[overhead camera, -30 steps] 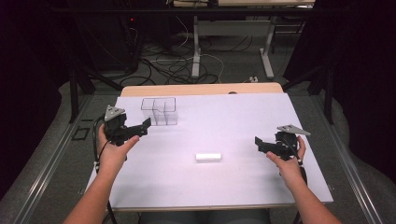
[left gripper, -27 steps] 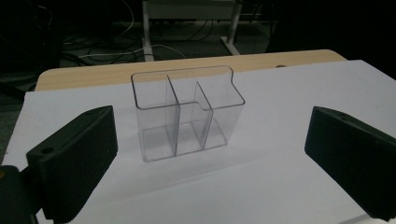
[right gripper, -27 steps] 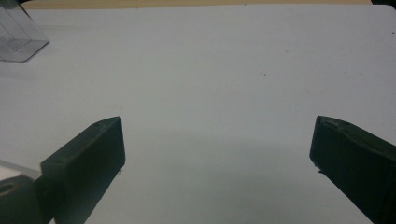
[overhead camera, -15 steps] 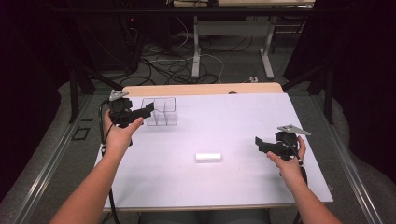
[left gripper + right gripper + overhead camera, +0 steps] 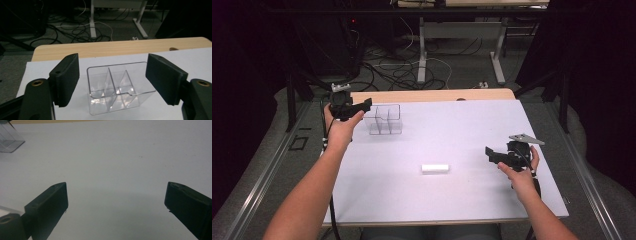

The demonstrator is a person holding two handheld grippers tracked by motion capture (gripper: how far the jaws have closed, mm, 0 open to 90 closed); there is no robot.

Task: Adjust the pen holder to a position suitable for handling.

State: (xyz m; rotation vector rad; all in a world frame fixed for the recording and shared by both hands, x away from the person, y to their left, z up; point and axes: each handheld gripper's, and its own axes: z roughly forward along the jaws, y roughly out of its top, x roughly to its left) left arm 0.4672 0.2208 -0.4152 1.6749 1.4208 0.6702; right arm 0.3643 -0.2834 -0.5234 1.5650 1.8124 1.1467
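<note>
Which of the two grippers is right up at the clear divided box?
The left gripper, at the table's far left: its open jaws flank the clear divided box. The right gripper sits near the right edge, with bare table between its open jaws.

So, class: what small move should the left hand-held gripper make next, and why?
Probably ease forward and down. The left hand-held gripper, whose jaws have just been closing, frames the clear divided box, but neither pad touches its walls yet.

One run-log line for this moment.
left gripper: fingers closing around clear divided box, no contact | right gripper: open, idle | white block: untouched on table
</note>
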